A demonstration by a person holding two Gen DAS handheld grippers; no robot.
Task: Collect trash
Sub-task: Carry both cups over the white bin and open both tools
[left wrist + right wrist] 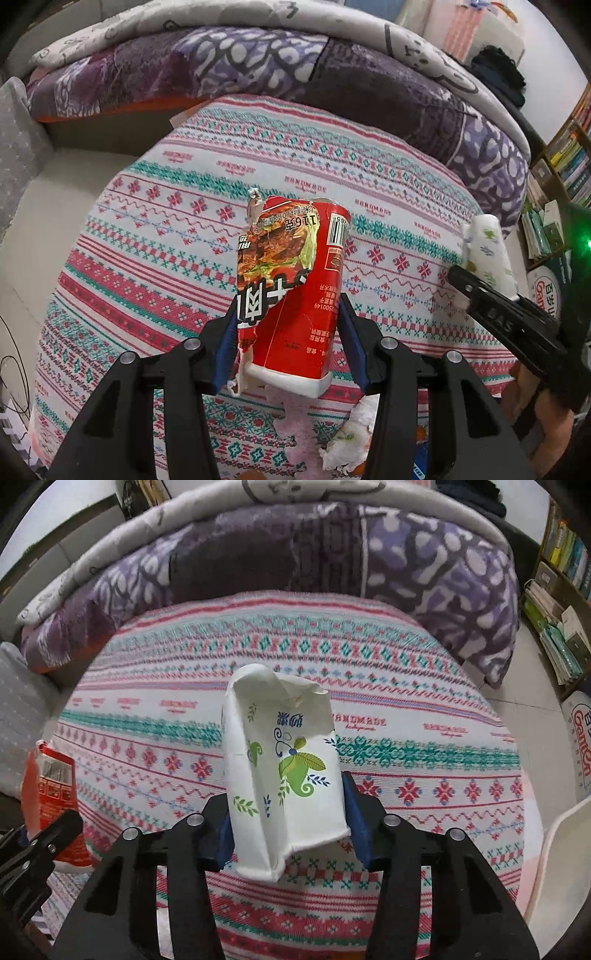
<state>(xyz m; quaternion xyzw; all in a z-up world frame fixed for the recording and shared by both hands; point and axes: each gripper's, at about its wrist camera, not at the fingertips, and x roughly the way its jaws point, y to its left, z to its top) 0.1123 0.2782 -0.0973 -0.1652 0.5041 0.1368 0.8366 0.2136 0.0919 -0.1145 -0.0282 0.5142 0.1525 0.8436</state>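
Observation:
A crushed red instant-noodle cup (291, 258) with a torn rim hangs above the patterned tablecloth (147, 229); my left gripper (288, 314) is shut on its lower half, blue pads pressing both sides. My right gripper (286, 805) is shut on a squashed white paper cup (284, 760) printed with green leaves, also held off the cloth. In the left wrist view the white cup (487, 251) and right gripper (476, 291) show at the right edge. In the right wrist view the red cup (51, 782) and left gripper (48, 834) sit at the left edge.
A crumpled tissue (351, 439) and a torn pink scrap (295, 424) lie on the cloth beneath the left gripper. A folded purple quilt (295, 546) borders the far side. Bookshelves (554, 590) and a white chair (561, 849) stand at the right.

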